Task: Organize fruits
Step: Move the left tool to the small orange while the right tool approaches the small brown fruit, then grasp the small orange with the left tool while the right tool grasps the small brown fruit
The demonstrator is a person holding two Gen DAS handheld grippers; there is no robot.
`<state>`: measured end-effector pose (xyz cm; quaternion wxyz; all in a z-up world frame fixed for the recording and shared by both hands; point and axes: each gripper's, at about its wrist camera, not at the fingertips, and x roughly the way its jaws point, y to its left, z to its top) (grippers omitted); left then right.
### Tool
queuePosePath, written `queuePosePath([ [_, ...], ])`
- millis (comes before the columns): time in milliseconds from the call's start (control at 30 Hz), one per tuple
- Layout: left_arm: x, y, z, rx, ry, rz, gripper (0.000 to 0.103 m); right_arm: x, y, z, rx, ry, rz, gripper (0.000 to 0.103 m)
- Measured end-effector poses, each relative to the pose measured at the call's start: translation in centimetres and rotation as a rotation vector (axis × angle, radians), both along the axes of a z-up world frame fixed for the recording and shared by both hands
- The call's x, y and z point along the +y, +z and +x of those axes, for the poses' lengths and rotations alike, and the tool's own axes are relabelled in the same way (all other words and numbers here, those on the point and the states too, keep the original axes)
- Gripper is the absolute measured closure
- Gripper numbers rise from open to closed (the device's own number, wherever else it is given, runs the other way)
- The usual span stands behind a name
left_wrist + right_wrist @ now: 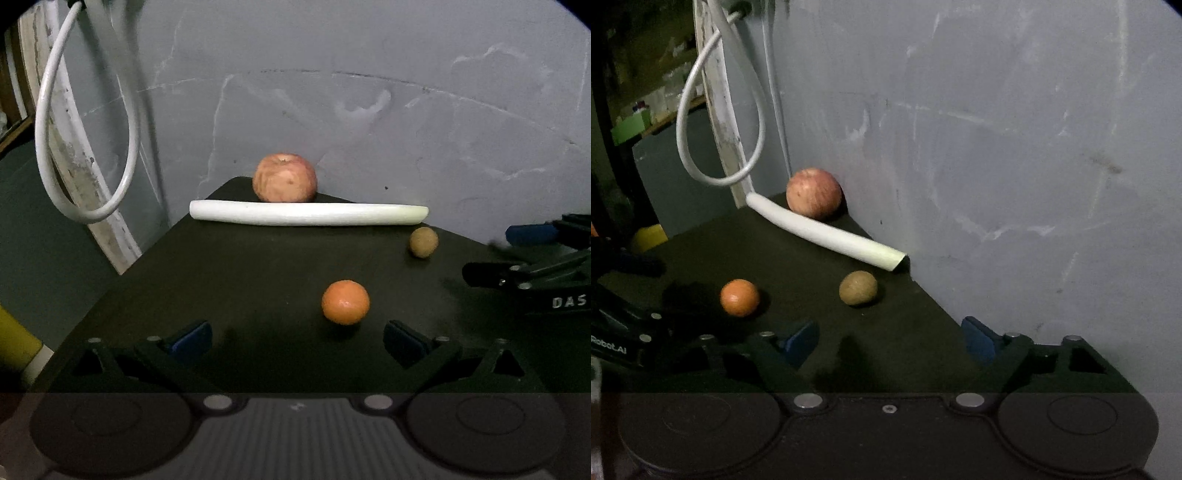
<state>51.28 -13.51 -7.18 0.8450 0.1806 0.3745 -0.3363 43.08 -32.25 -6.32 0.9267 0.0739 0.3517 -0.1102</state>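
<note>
On the dark table (pixel 229 266) lie an orange tangerine (pixel 345 302), a small brown kiwi (pixel 423 241), a red apple (pixel 284 178) at the back against the wall, and a long white stalk (pixel 308 213) in front of the apple. My left gripper (pixel 297 341) is open and empty, just short of the tangerine. My right gripper (pixel 892 341) is open and empty, a little short of the kiwi (pixel 858 287). The right wrist view also shows the tangerine (pixel 740 297), apple (pixel 813 198) and stalk (pixel 827 232). The right gripper shows at the right edge of the left wrist view (pixel 524 254).
A grey wall (pixel 369 110) runs along the table's back and right side. A white cable loop (pixel 85 122) hangs at the back left by a worn white post (pixel 74 147). A yellow object (pixel 650 236) sits beyond the table's left edge.
</note>
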Motion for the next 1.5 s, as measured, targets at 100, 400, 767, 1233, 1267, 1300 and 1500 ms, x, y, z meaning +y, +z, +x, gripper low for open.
queuePosePath([
  [100, -0.1, -0.6, 0.9, 0.023, 0.012, -0.020, 0.005, -0.3, -1.1, 1.0, 0.008, 0.003, 0.019, 0.026],
  [400, -1.0, -1.2, 2.1, 0.022, -0.034, -0.055, 0.014, 0.6, -1.9, 3.4, 0.003, 0.049, 0.010, 0.039],
  [767, -1.7, -1.5, 1.9, 0.038, -0.119, -0.090, 0.038, 0.5, -1.7, 4.6, 0.000, 0.051, -0.028, 0.061],
  [1233, -2.8, -1.7, 1.0, 0.043, -0.167, -0.058, 0.068, 0.9, -1.6, 4.2, 0.006, 0.049, -0.016, 0.071],
  [1267, -2.8, -1.7, 1.1, 0.051, -0.162, -0.058, 0.068, 0.9, -1.5, 4.0, 0.007, 0.048, -0.011, 0.071],
  [1300, -2.7, -1.6, 1.1, 0.056, -0.158, -0.057, 0.068, 1.0, -1.5, 3.8, 0.008, 0.047, -0.007, 0.071],
  [1500, -2.2, -0.2, 0.3, 0.060, -0.145, -0.055, 0.068, 1.4, -1.0, 2.1, 0.014, 0.047, 0.021, 0.071],
])
